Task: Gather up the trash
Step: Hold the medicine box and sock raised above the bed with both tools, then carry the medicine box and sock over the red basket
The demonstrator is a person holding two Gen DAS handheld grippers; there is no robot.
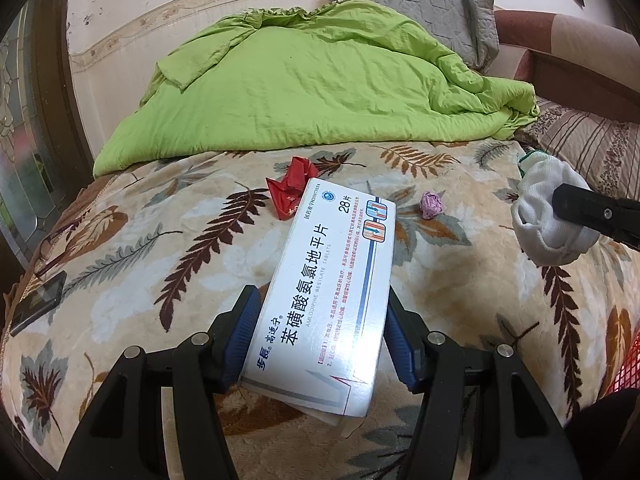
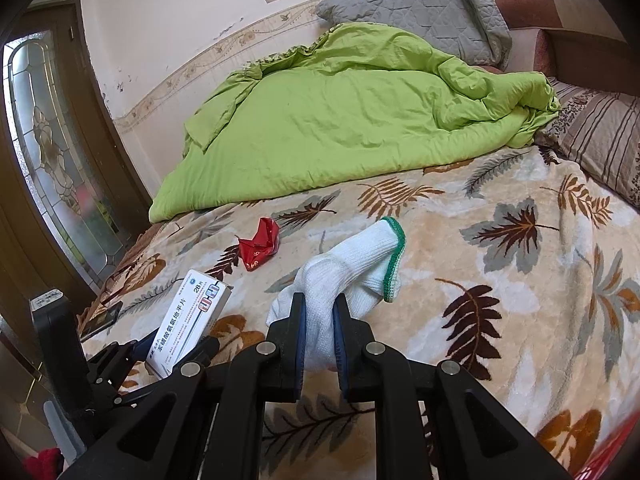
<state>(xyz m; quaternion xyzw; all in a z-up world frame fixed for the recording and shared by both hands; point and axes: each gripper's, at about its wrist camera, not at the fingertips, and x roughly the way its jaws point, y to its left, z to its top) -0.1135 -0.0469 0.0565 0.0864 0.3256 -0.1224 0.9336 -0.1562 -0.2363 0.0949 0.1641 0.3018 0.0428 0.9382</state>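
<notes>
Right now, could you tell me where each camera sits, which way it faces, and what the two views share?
Left wrist: sits behind the left tongs, looking along the bed toward the wall; they clamp a medicine box; the right tongs' tip shows at right.
Right wrist: sits behind the right tongs, same heading; they pinch a white glove; the left tongs show lower left.
Shared: box, glove, red wrapper, green quilt, grey pillow, leaf-print blanket.

open bedspread [image 2: 500, 280] right of centre; red wrapper [image 1: 290, 190] and purple paper ball [image 1: 431, 205] sit mid-bed, green quilt [image 1: 304, 88] blocks the far side.
</notes>
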